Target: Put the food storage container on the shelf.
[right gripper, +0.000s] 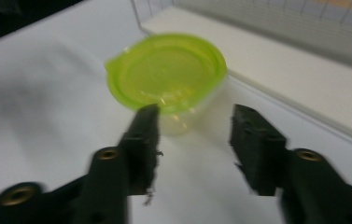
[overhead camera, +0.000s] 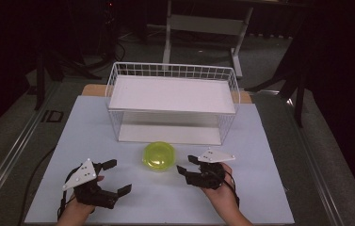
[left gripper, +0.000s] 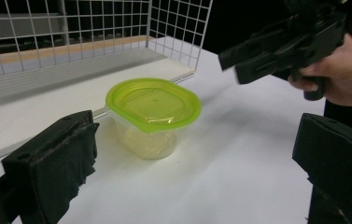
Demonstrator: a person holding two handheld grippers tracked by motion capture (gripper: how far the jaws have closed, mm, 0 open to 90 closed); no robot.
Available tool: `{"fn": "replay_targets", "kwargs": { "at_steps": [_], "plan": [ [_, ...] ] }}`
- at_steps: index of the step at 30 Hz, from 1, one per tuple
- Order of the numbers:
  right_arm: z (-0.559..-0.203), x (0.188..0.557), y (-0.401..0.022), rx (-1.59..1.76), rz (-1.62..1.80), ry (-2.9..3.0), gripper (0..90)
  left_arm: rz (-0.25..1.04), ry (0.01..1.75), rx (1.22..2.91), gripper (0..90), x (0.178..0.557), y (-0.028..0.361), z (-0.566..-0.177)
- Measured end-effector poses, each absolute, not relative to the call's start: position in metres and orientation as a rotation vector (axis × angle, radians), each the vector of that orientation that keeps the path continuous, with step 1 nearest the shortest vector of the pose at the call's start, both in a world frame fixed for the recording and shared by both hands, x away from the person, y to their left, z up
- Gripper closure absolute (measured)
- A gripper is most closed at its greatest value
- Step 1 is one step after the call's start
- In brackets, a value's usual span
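There are two grippers, one tub and one wire basket on the white bench (overhead camera: 260, 188). The left gripper (overhead camera: 117, 176) sits at about 7 o'clock on the bench. Its jaws are spread wide with nothing in them. The tub (overhead camera: 158, 156) sits near the middle, just in front of the basket (overhead camera: 173, 70) at 12 o'clock. The tub is round, see-through plastic with a shiny green lid (left gripper: 152, 102). The basket is made of thin white wires in little squares, with a flat white shelf inside. The right gripper (overhead camera: 187, 164) is at about 5 o'clock, just beside the tub. Its black jaws are apart and hold nothing. Nothing stands between the grippers and the tub.
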State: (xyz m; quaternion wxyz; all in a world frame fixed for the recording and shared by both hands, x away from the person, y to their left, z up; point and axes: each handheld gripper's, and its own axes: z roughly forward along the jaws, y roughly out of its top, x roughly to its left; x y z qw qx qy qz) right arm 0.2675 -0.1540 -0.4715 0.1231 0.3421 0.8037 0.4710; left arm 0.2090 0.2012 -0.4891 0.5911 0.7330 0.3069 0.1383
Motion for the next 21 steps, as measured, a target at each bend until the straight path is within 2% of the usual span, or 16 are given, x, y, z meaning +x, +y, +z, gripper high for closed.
{"fn": "replay_targets", "kwargs": {
  "at_steps": [2,6,7,8,10,16,21],
  "plan": [
    [-0.468,0.267,-0.153,0.987,1.392,2.330,28.8,0.343,0.701,1.738,0.6,0.214,0.198,-0.485],
    [-0.464,0.267,-0.152,1.008,1.414,2.331,24.8,0.341,0.681,1.748,0.6,0.220,0.195,-0.480],
    [-0.460,0.267,-0.152,1.010,1.451,2.330,18.6,0.358,0.675,1.754,0.6,0.222,0.194,-0.477],
    [-0.459,0.267,-0.152,1.006,1.448,2.318,17.7,0.368,0.672,1.750,0.6,0.224,0.192,-0.475],
    [-0.455,0.269,-0.153,0.984,1.482,2.301,13.6,0.332,0.692,1.752,0.6,0.228,0.191,-0.471],
    [-0.447,0.272,-0.154,0.946,1.489,2.264,14.2,0.303,0.693,1.728,0.6,0.237,0.186,-0.464],
    [-0.445,0.281,-0.157,0.923,1.448,2.255,19.4,0.287,0.686,1.702,0.6,0.245,0.181,-0.463]
  ]
}}
